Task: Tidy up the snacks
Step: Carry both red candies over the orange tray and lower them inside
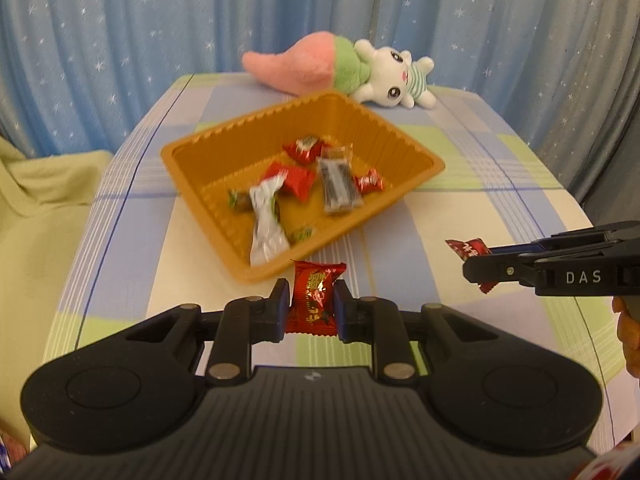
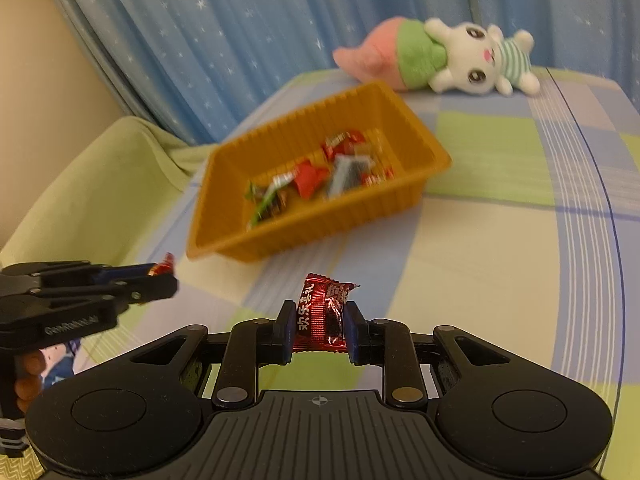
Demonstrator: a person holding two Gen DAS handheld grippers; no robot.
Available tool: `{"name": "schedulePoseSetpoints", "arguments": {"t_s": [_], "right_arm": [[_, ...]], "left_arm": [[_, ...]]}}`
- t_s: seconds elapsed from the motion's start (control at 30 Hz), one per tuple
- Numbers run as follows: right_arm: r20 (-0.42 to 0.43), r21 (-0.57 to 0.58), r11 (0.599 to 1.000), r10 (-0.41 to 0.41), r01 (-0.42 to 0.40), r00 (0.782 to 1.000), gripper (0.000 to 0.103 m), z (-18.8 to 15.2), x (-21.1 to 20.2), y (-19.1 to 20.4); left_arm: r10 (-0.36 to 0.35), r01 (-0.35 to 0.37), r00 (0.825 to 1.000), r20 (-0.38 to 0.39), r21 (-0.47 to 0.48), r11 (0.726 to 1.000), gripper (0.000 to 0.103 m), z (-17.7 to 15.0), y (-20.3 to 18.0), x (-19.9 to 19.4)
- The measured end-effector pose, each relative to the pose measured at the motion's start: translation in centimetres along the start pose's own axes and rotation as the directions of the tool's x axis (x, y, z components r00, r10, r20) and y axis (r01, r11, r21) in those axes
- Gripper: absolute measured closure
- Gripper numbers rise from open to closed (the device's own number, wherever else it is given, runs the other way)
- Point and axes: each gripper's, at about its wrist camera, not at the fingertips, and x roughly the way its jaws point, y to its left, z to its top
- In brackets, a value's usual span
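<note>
Backdrop: blue star-printed curtain; a table under a checked pastel cloth [image 1: 460, 208] carries an orange ribbed plastic tray [image 1: 224, 136].

Held items: a red foil-wrapped candy [image 1: 314, 300] is clamped by the left gripper [image 1: 311, 312] just before the tray's near corner; a second red foil candy [image 2: 322, 316] is pinched in the right gripper [image 2: 320, 330], nearby.

Handling, as judged: light, crinkly, slippery; best gripped mid-body.

Tray contents: several red, silver and green wrapped sweets.

Beyond the tray: a plush rabbit [image 1: 394, 74].
</note>
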Motion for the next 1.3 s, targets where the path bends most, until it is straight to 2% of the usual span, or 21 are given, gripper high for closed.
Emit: {"name": "schedulePoseSetpoints", "arguments": {"t_s": [0.37,0.63,1.3], "right_arm": [[0.052,-0.031,0.999,0.036,-0.035,0.998,0.078,4.7,2.5,1.7],[0.046,-0.062,0.997,0.037,-0.034,0.998,0.078,7.3,5.8,2.4],[-0.042,-0.078,0.997,-0.032,0.029,0.999,0.077,8.9,12.7,1.8]], "left_arm": [[0.010,-0.010,1.000,0.022,-0.005,1.000,0.082,3.4,1.6,2.2],[0.022,-0.022,1.000,0.015,-0.018,1.000,0.082,5.1,3.1,4.2],[0.023,-0.023,0.999,-0.024,-0.021,1.000,0.082,7.1,5.2,8.3]]}}
